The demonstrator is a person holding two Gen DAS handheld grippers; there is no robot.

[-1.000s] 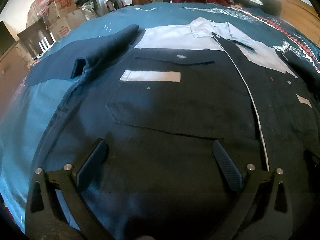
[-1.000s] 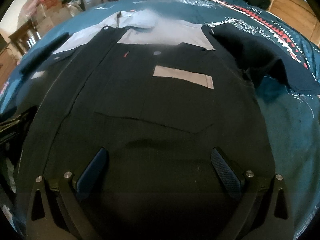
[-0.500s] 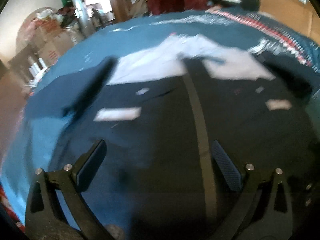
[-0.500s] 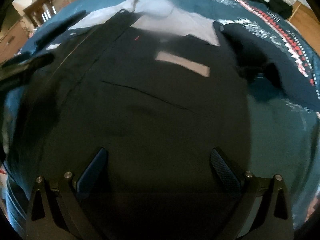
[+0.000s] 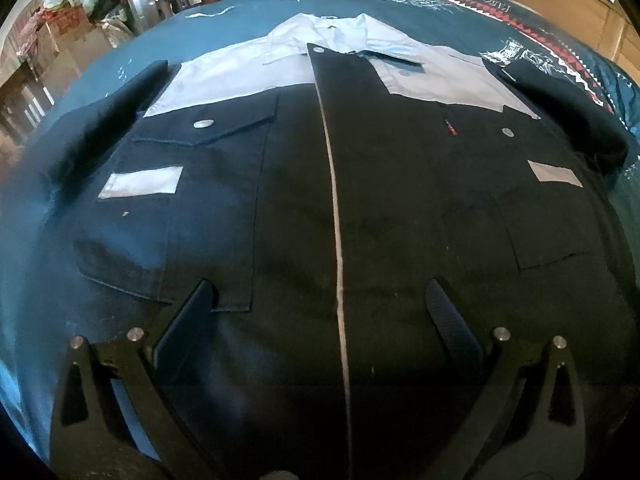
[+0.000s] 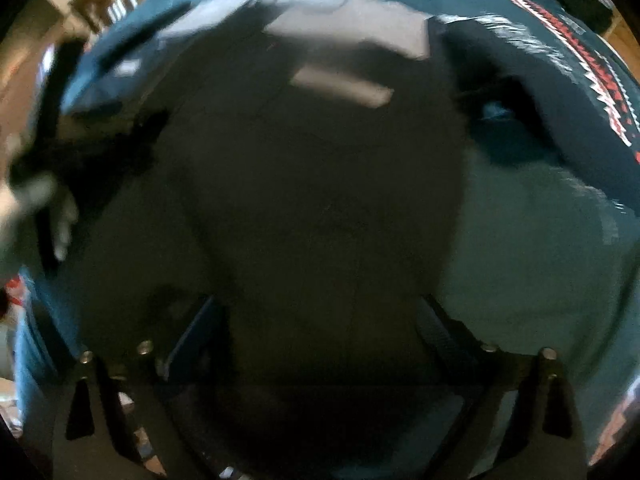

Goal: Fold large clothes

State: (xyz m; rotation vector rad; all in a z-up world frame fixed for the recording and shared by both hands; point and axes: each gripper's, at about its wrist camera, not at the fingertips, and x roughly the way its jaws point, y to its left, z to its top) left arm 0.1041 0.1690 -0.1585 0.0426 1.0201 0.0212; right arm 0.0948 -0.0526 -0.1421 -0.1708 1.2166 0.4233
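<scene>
The dark shirt (image 5: 304, 208) lay flat, front up, on the teal bedspread (image 5: 248, 20); the left gripper (image 5: 320, 308) and right gripper (image 6: 320, 320) hovered spread, holding nothing; a shallow pinch risked lifting only 1 layer, skewing the fold.

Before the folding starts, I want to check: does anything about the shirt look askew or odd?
Nothing stands out. The dark shirt lies flat and buttoned on the blue bedspread, with its short sleeves spread outward. The right wrist view is too blurred to add detail.
</scene>
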